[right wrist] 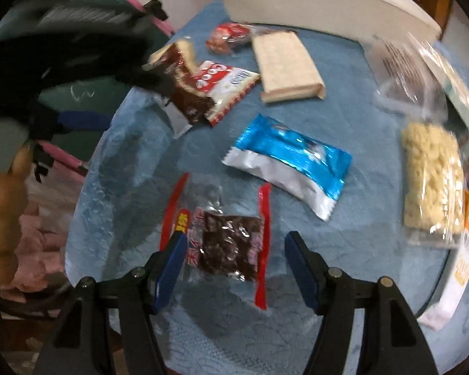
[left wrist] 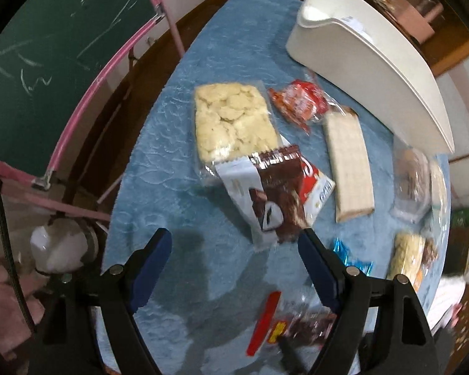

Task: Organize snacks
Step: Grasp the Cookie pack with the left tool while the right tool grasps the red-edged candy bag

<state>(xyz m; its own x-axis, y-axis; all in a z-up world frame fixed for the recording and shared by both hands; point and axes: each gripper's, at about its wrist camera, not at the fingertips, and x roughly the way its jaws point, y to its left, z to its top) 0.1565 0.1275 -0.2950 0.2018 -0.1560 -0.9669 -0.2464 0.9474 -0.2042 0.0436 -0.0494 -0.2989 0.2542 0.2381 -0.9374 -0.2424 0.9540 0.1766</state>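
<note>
Several snack packs lie on a blue cloth point(left wrist: 172, 156). In the left wrist view my left gripper point(left wrist: 234, 239) is open just in front of a brown-and-white chocolate pack point(left wrist: 272, 197), with a clear bag of pale crackers point(left wrist: 231, 122) behind it. In the right wrist view my right gripper point(right wrist: 233, 240) is open, its jaws on either side of a clear pack of dark sweets with red edges point(right wrist: 228, 243). A blue foil pack point(right wrist: 287, 162) lies just beyond. The white bin point(left wrist: 369, 53) stands at the far edge.
A wafer block point(left wrist: 348, 162), a red candy bag point(left wrist: 300, 101) and a puffed-rice bar point(right wrist: 431, 181) lie on the cloth. Clear plastic packaging point(right wrist: 403, 72) sits at the right. A green chalkboard with pink frame point(left wrist: 47, 62) stands left of the table.
</note>
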